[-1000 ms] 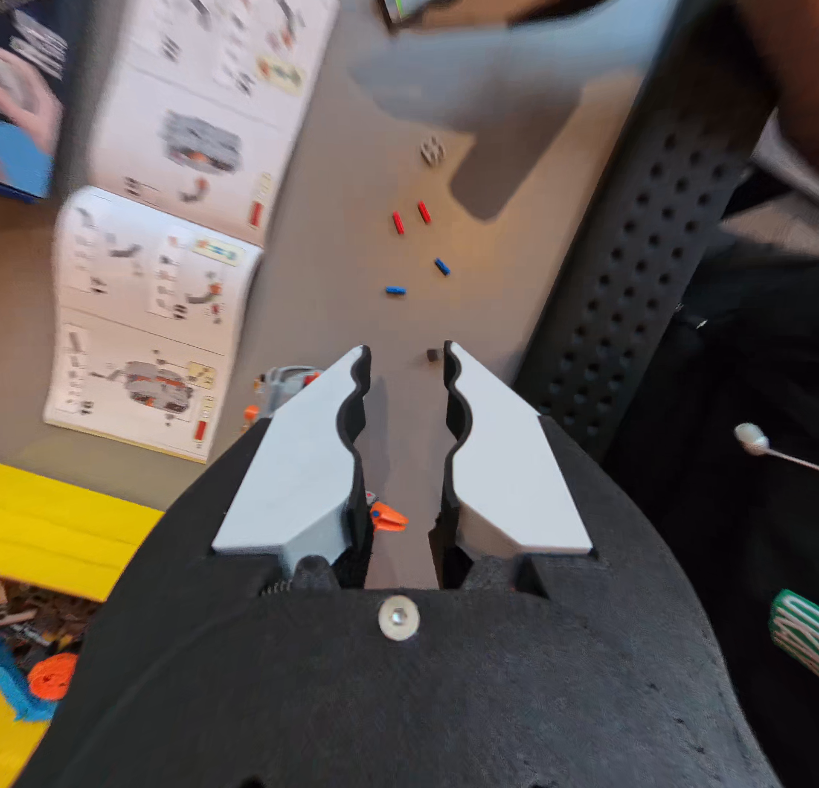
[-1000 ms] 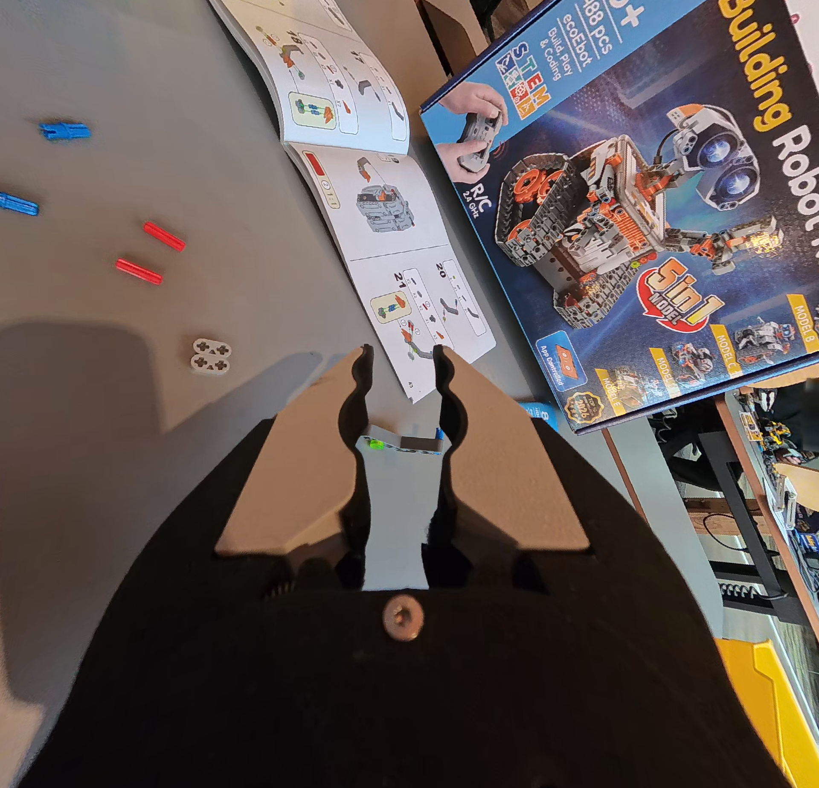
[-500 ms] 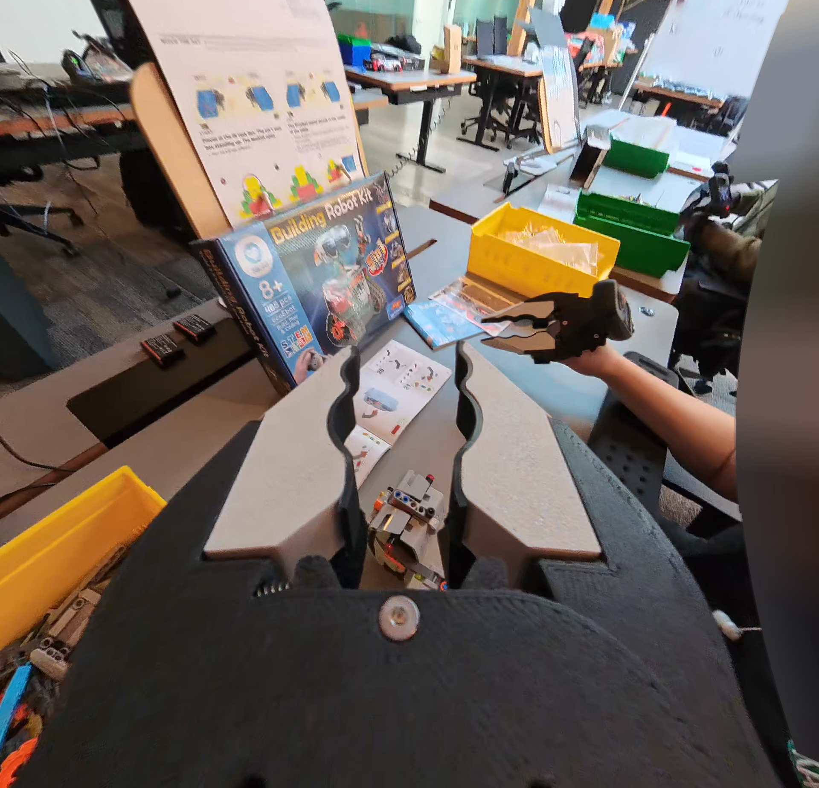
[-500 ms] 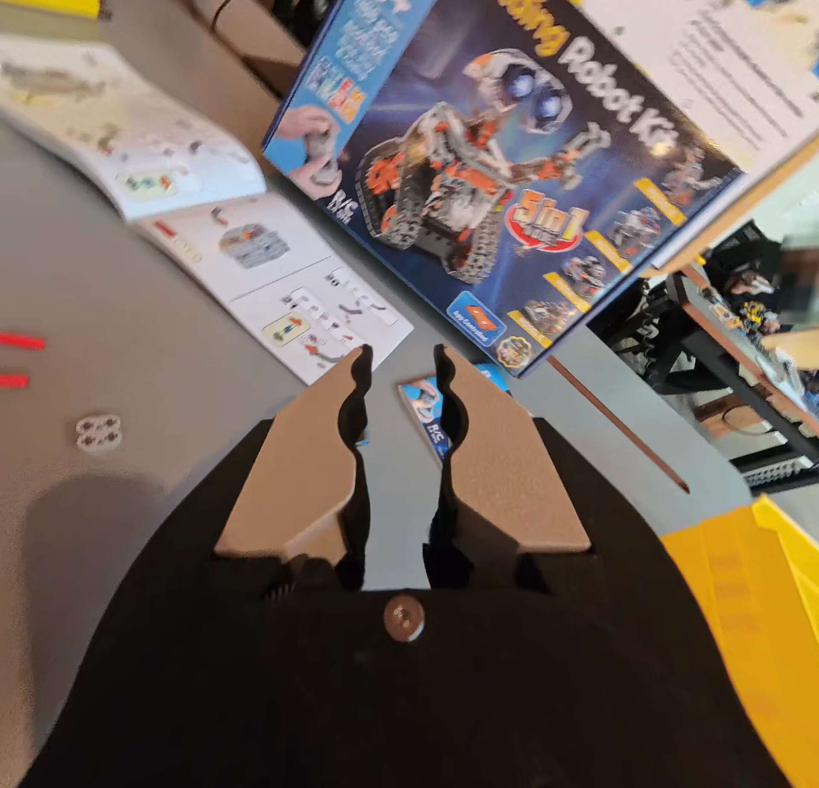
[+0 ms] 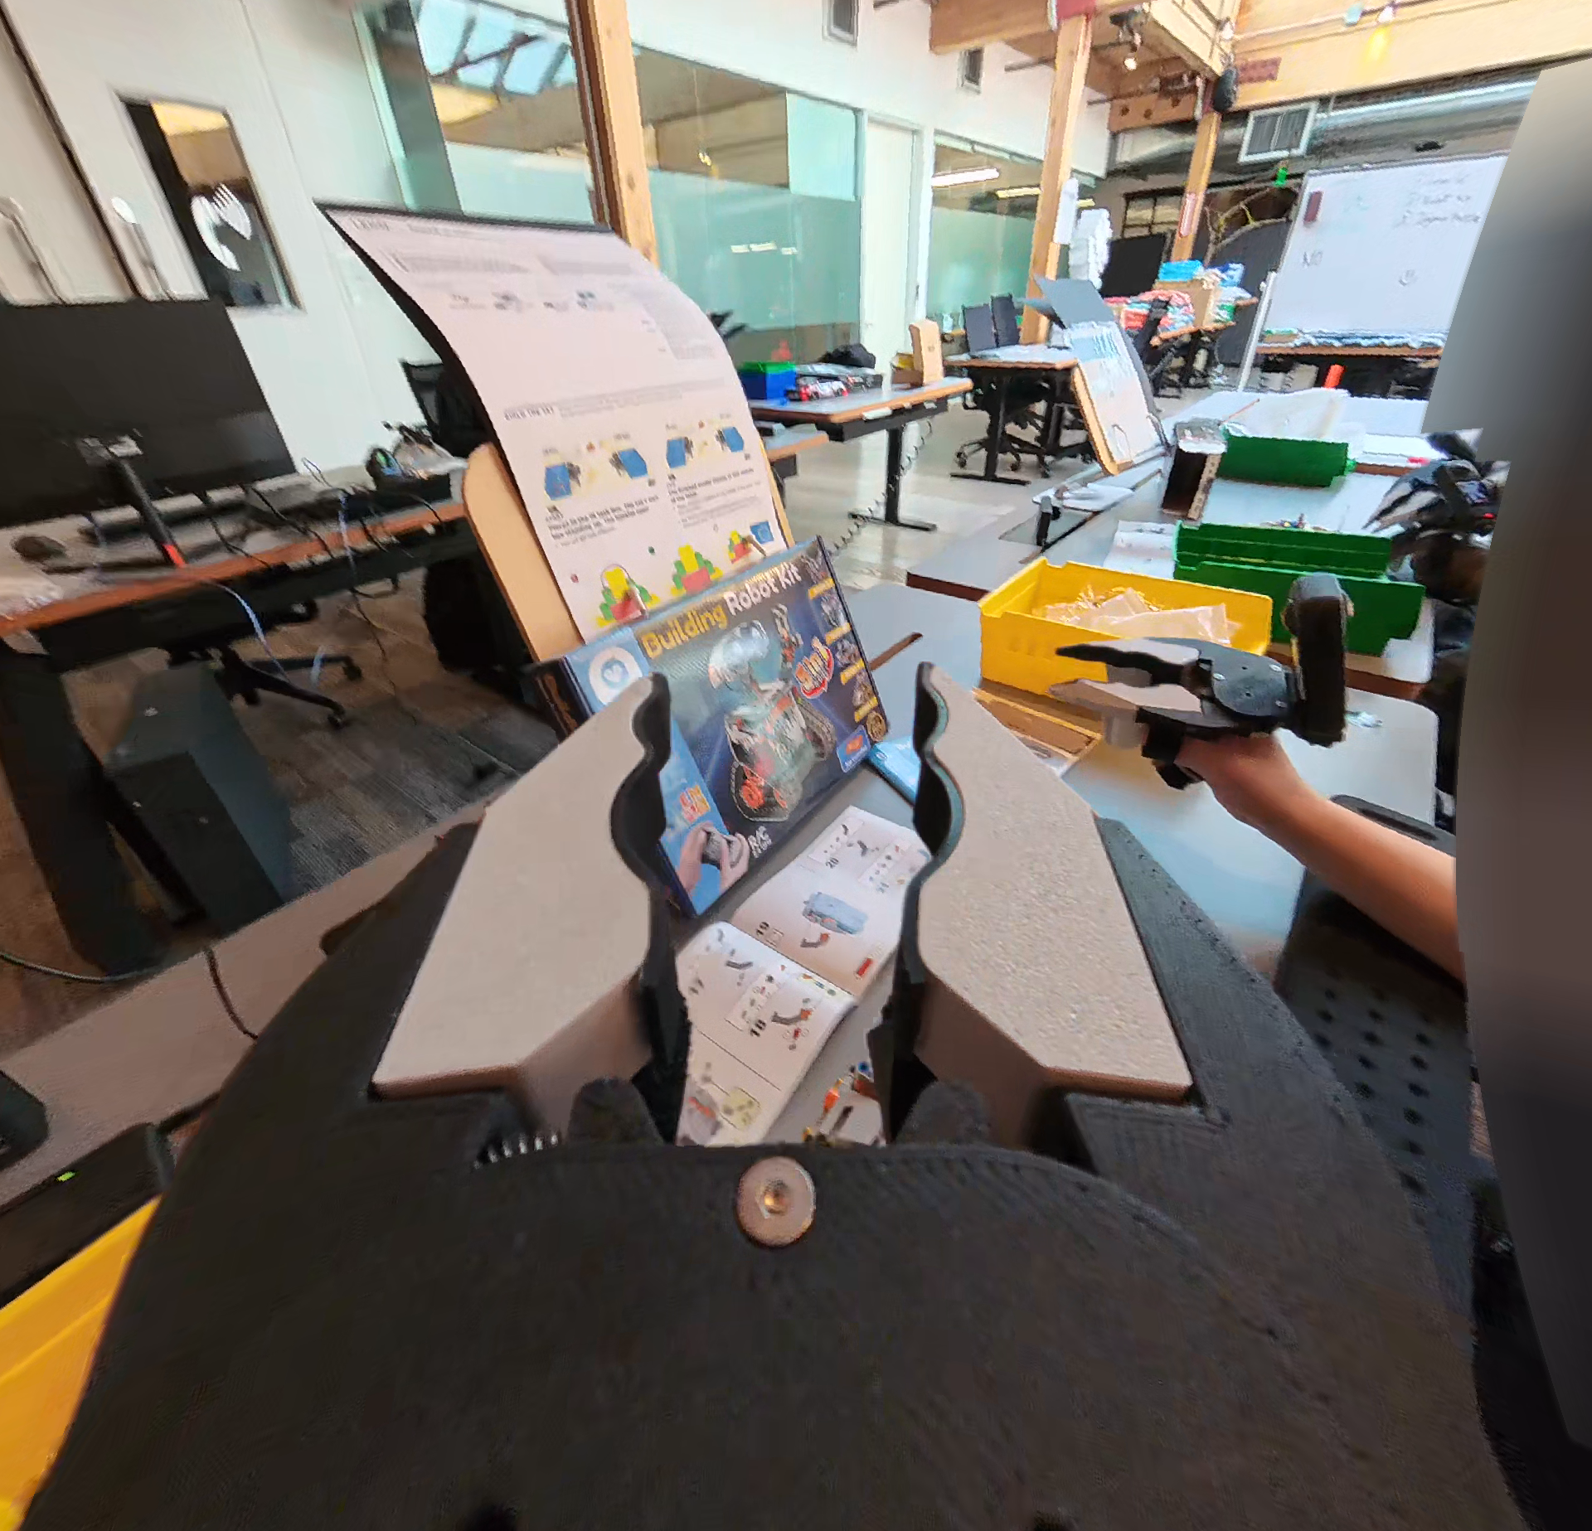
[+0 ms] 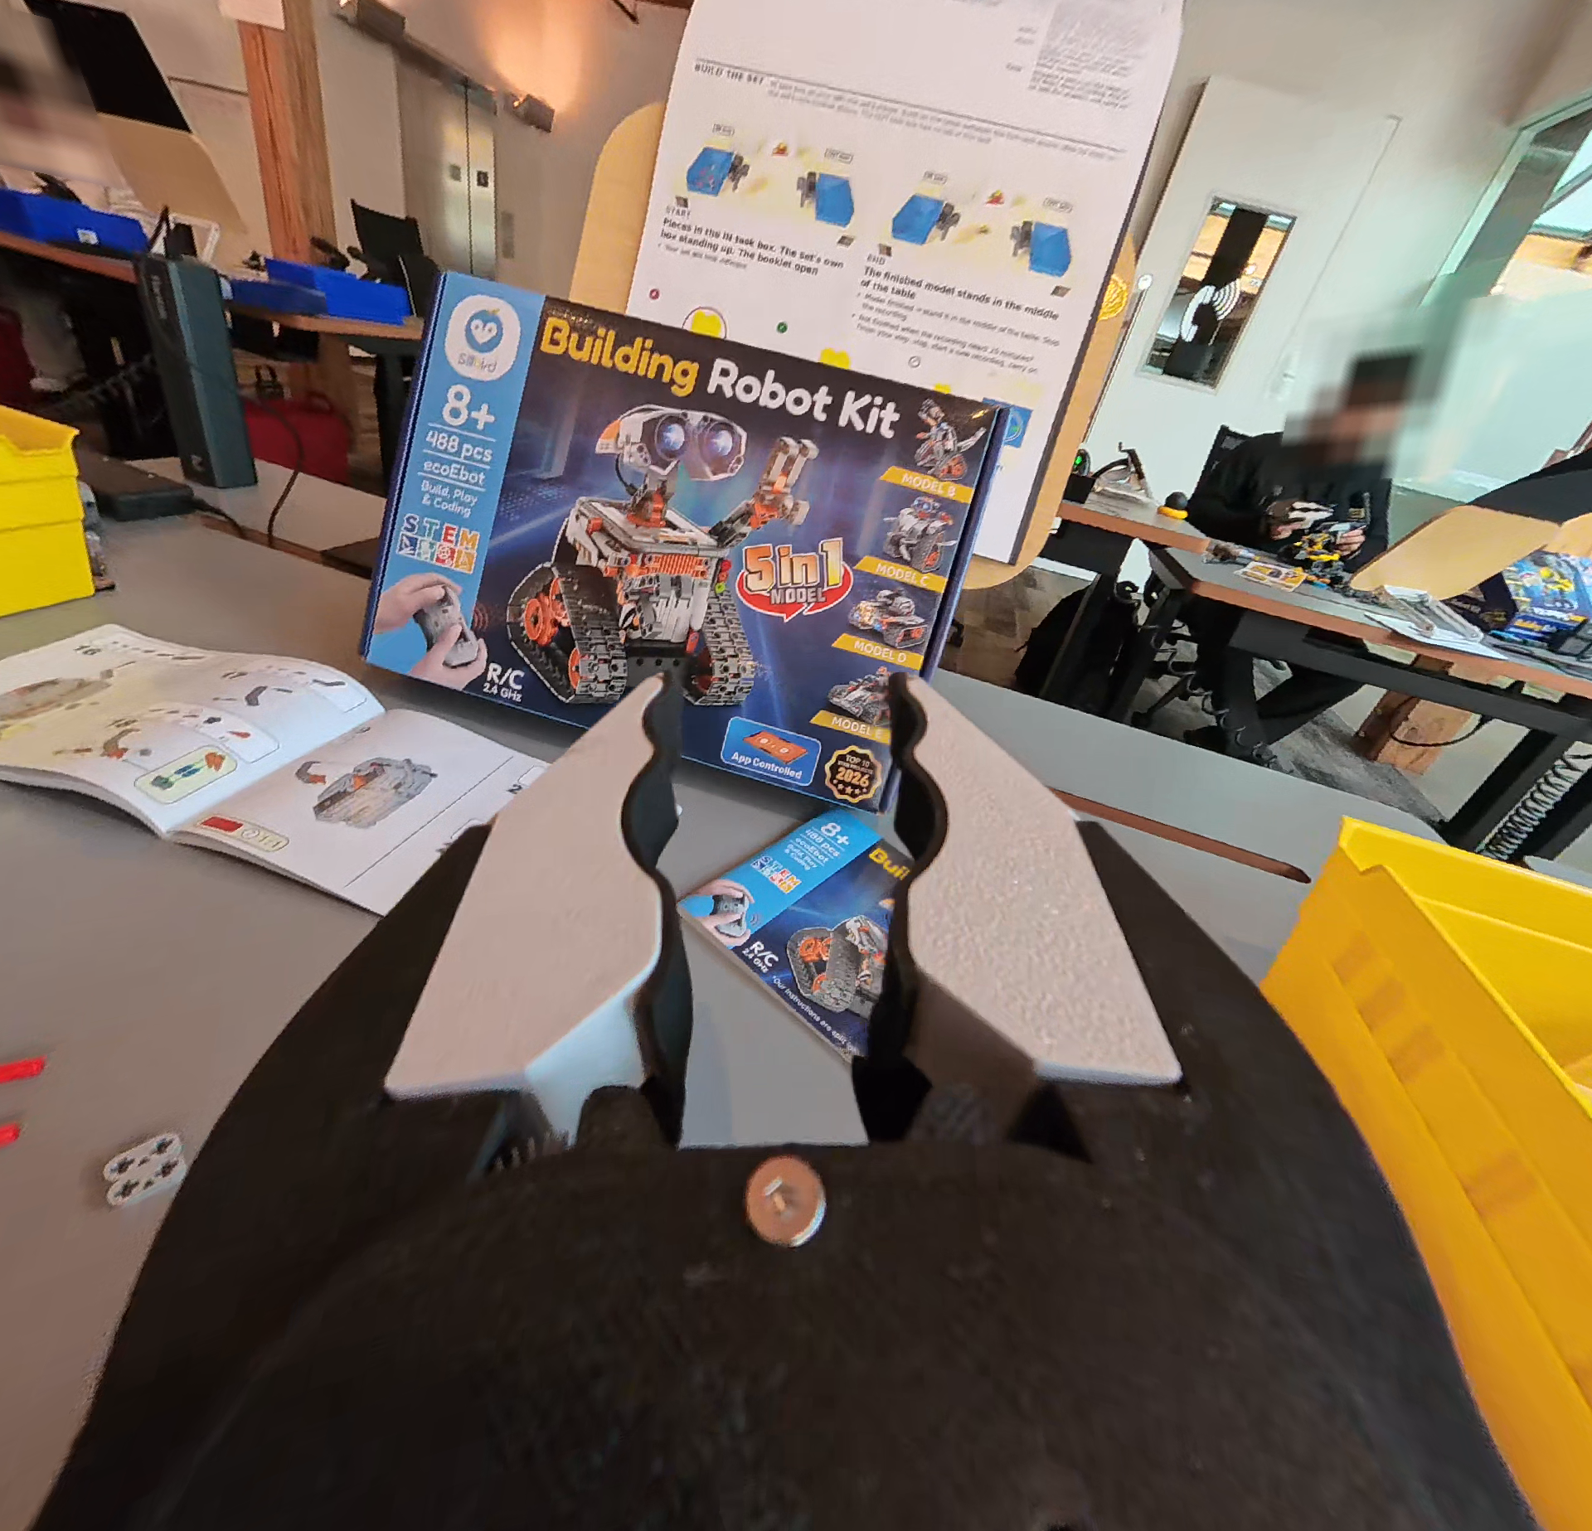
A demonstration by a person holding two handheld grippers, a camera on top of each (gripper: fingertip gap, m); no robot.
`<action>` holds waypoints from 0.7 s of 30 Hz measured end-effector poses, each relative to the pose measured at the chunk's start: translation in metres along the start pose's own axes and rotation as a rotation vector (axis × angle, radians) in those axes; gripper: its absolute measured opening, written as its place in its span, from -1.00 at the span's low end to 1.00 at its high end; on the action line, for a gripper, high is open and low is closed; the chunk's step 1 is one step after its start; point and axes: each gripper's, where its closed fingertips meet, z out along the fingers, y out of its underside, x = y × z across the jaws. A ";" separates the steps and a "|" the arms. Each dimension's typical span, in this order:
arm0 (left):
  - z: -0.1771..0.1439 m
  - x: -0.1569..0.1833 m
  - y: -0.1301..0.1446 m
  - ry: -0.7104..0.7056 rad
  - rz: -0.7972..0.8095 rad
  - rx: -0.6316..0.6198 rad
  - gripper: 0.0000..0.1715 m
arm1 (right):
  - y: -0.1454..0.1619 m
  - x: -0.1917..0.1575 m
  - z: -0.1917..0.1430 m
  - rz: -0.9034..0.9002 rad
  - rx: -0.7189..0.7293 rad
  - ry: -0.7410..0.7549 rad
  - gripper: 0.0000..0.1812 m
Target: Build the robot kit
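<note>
Only in the left wrist view: right claw [image 5: 1087, 671] far off to the right, held up over the desk [image 5: 1146, 809] by a hand [image 5: 1228, 770] on a bare arm, tips pointing left, level with the desk. Also only there: tiny red and orange bits [image 5: 840, 1089] low in the gap of the left claw [image 5: 788, 706], too small to tell apart, and a yellow bin [image 5: 1120, 628] past the right claw, with green trays [image 5: 1292, 559] behind it.

Only in the right wrist view: small grey piece [image 6: 142, 1167] and two red pins [image 6: 17, 1072] on the desk [image 6: 215, 956] at the far left, a flat blue leaflet [image 6: 792, 913] under the gap of the right claw [image 6: 780, 697], and a yellow bin [image 6: 1447, 1016] close on the right.

In both views: box [image 6: 680, 508] standing upright at the back of the desk, open booklet [image 6: 250, 766] lying flat in front of it, big paper sheet [image 6: 904, 198] on a board behind.

Left claw open, nothing inside, raised and pointing across the desk at the box. Right claw open too, nothing inside, up over the leaflet, pointing at the box.
</note>
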 end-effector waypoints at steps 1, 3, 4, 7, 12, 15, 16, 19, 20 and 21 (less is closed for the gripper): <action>-0.003 -0.002 -0.004 -0.027 0.019 0.039 -0.36 | 0.000 0.001 0.000 0.000 0.003 0.004 -0.46; -0.014 -0.003 -0.016 -0.076 0.065 0.162 -0.41 | -0.001 0.001 0.000 0.006 0.004 0.002 -0.46; -0.021 -0.002 -0.024 -0.089 0.100 0.235 -0.44 | -0.001 0.001 0.000 0.012 0.006 0.000 -0.46; -0.035 -0.004 -0.035 -0.129 0.141 0.299 -0.31 | 0.001 0.001 0.001 0.027 -0.002 -0.006 -0.46; -0.036 -0.015 -0.033 -0.190 0.132 0.273 0.19 | 0.003 0.000 0.002 0.042 -0.009 -0.018 -0.47; -0.035 -0.014 -0.034 -0.172 0.146 0.291 0.24 | 0.005 -0.001 0.002 0.044 -0.017 -0.025 -0.47; -0.035 -0.013 -0.034 -0.164 0.169 0.294 0.22 | 0.005 -0.001 0.002 0.045 -0.021 -0.025 -0.47; -0.036 -0.007 -0.033 -0.144 0.238 0.312 -0.09 | 0.006 0.000 0.002 0.052 -0.028 -0.020 -0.43; -0.036 -0.005 -0.033 -0.134 0.254 0.323 -0.17 | 0.006 0.000 0.002 0.055 -0.026 -0.020 -0.37; -0.037 -0.002 -0.033 -0.119 0.266 0.332 -0.28 | 0.006 0.001 0.001 0.054 -0.029 -0.022 -0.32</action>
